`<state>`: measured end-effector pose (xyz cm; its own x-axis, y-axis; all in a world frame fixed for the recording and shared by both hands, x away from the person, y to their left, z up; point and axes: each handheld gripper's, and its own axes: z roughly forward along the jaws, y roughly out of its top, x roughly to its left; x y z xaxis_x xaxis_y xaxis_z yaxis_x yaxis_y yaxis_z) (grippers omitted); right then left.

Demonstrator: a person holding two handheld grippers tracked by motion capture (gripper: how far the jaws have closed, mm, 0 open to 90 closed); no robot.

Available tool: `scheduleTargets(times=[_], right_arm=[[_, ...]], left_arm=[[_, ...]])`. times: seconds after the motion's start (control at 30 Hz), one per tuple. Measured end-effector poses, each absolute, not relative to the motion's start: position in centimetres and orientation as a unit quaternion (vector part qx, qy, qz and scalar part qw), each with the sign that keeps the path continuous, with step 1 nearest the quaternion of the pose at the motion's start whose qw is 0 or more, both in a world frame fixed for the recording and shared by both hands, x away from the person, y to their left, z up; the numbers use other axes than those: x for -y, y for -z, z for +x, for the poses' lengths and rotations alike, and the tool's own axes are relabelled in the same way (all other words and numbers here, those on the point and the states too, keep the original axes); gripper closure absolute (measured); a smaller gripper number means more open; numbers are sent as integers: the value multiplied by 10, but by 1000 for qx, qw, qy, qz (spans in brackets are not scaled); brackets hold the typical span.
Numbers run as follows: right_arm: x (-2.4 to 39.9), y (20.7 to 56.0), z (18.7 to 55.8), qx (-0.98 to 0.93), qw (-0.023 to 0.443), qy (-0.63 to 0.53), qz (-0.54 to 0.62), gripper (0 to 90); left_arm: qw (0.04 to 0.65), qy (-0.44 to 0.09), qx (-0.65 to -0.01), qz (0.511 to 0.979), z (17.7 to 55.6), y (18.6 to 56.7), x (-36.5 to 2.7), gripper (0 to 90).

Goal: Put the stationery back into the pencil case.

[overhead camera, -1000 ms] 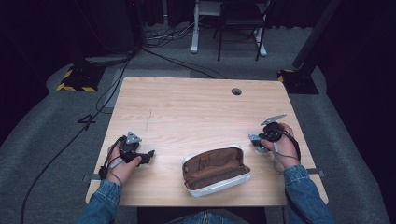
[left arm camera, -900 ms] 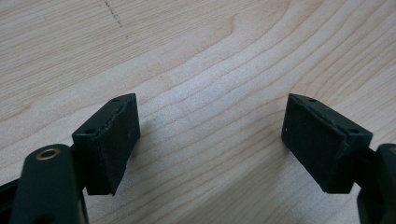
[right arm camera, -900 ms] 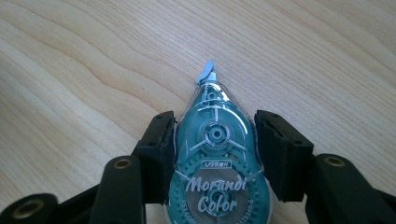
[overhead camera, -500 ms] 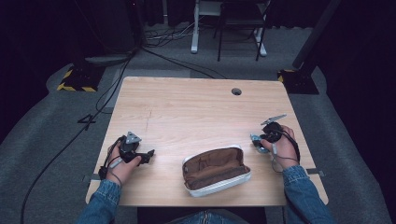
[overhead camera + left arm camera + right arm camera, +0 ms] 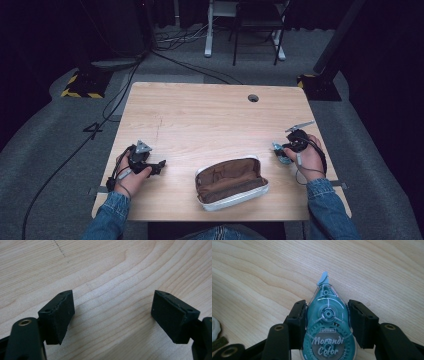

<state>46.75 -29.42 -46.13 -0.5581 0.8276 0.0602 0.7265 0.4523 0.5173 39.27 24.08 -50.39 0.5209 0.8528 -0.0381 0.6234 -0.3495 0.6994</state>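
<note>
A teal correction tape dispenser [image 5: 327, 325] marked "Morandi Color" sits between the jaws of my right gripper [image 5: 327, 312], which is shut on its sides, with its grey tip pointing away over the wood. In the high view that right gripper [image 5: 280, 150] is at the table's right side with the dispenser [image 5: 283, 156] in it. An open brown pouch [image 5: 230, 181] with a pale rim lies at the near edge, in the middle. My left gripper [image 5: 161, 165] rests to the left of the pouch. Its jaws stand open [image 5: 112, 307] over bare wood, holding nothing.
The wooden table [image 5: 210, 115] has a round cable hole [image 5: 253, 98] near its far right. Beyond the far edge are white desk legs [image 5: 208, 30], cables on the floor, and a yellow-and-black striped base [image 5: 80, 92] at the left.
</note>
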Motion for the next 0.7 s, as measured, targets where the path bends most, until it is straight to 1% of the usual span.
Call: scheduleTargets(times=[0.37, 0.7], right_arm=[[298, 437, 455, -838, 117, -273, 457, 502], [293, 413, 442, -836, 129, -294, 445, 501]], left_arm=[[336, -173, -456, 806, 394, 504, -239, 187], [336, -173, -455, 806, 394, 504, -239, 185]])
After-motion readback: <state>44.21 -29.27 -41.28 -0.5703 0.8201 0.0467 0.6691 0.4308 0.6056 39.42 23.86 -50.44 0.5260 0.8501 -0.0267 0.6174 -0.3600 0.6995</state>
